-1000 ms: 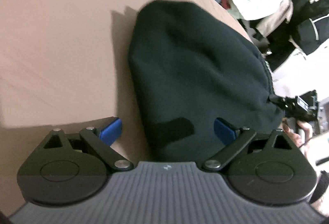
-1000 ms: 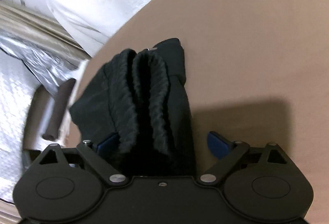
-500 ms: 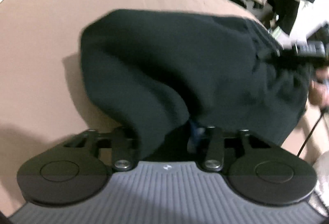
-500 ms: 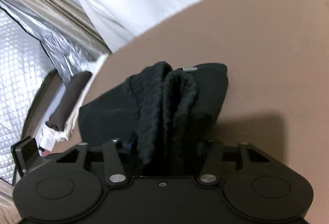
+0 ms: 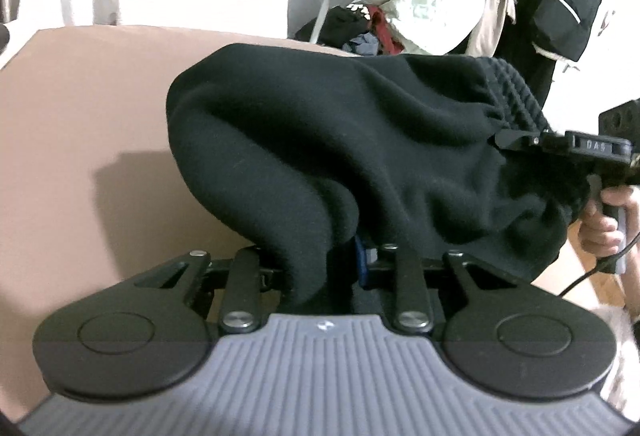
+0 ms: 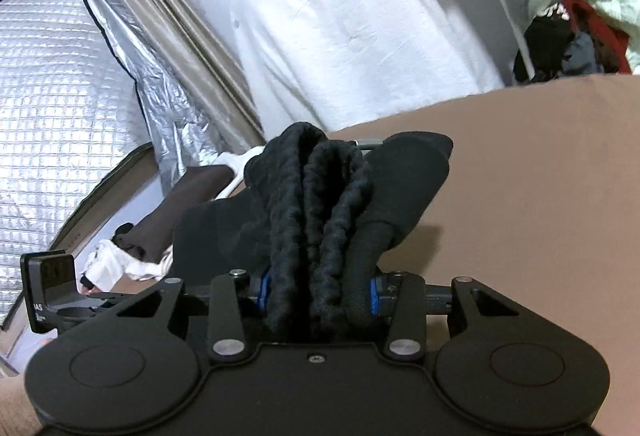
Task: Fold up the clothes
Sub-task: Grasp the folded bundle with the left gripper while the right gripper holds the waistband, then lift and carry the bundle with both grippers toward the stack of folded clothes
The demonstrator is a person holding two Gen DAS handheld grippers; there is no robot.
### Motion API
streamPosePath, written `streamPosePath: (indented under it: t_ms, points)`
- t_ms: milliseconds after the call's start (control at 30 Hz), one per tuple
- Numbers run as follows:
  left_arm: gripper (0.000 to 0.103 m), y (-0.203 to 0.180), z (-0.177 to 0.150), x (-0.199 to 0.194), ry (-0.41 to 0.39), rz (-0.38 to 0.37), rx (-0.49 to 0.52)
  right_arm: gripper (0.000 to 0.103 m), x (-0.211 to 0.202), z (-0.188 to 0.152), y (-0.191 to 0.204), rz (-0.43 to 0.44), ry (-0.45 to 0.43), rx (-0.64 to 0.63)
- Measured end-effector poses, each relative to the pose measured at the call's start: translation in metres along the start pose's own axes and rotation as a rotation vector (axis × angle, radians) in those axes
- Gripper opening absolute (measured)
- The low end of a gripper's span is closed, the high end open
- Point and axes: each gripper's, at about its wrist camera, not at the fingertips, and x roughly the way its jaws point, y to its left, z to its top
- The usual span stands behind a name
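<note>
**A:** Containers first, since you asked: can't make out any bin or basket. Only loose heaps, a clothes pile (image 5: 400,16) behind the brown surface (image 5: 80,108), plus a dark folded bundle (image 6: 168,212) lying on white cloth off its near-window edge.

**B:** And the thing being folded?

**A:** Black garment (image 5: 320,140), thick fleecy stuff with a ribbed waistband (image 6: 316,220). It's strung out sideways between the two grippers, long axis running from one to the other, middle humped up and sagging, hanging over the surface. Whether the low part touches the top I can't tell.

**B:** Grips?

**A:** Left gripper (image 5: 320,268) has its jaws pinched in tight on a hanging fold of the fabric. Right gripper (image 6: 318,296) is clamped on the bunched waistband, the ribbing doubled into two or three ridges standing up between the blue pads (image 6: 374,296).

**B:** Hands?

**A:** Only the person's right hand (image 5: 608,220) shows, fingers curled round the handle under that gripper, a cable trailing down from it. Both grippers sit roughly level, facing each other across the cloth.
</note>
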Motion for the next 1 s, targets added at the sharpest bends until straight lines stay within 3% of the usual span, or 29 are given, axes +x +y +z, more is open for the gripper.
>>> streamPosePath:
  t_ms: [200, 433, 600, 767, 1000]
  points:
    - [0.025, 0.05, -0.018, -0.047, -0.015, 0.01, -0.074, 0.045, 0.021, -0.007, 0.052, 0.029, 0.026, -0.056]
    - [0.025, 0.096, -0.029, -0.116, -0.184, 0.087, -0.153, 0.045, 0.058, 0.008, 0.123, 0.092, 0.019, -0.112]
    - [0.025, 0.122, -0.023, -0.148, -0.225, 0.163, -0.199, 0.045, 0.092, 0.034, 0.186, 0.073, 0.069, -0.184]
    - [0.025, 0.161, -0.027, -0.176, -0.28, 0.149, -0.332, 0.044, 0.127, 0.065, 0.257, 0.066, 0.136, -0.315]
    - [0.025, 0.208, -0.021, -0.229, -0.408, 0.219, -0.41, 0.044, 0.177, 0.109, 0.354, 0.07, 0.226, -0.506]
